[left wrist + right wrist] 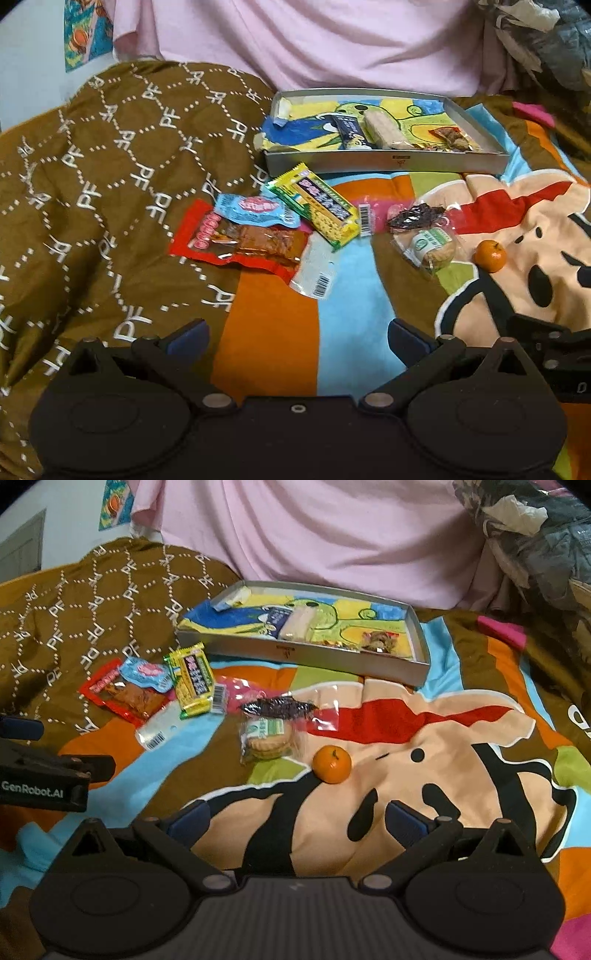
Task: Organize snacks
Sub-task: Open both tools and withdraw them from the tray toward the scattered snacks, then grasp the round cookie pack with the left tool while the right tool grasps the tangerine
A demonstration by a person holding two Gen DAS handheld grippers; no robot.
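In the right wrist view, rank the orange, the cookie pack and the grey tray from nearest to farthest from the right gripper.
1. Orange: on the blanket just ahead of the right gripper, whose jaws stand open.
2. Cookie pack: a little farther, to the orange's left.
3. Grey tray: farthest, at the back near the pink cloth.

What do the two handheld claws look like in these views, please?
Both look alike: the left claw and right claw have matte black bodies with two round housings, black linkage arms with silver pivot pins, and dark blue finger pads. The left one's side carries white "GenRobot.AI" lettering. No cables or sleeves show.
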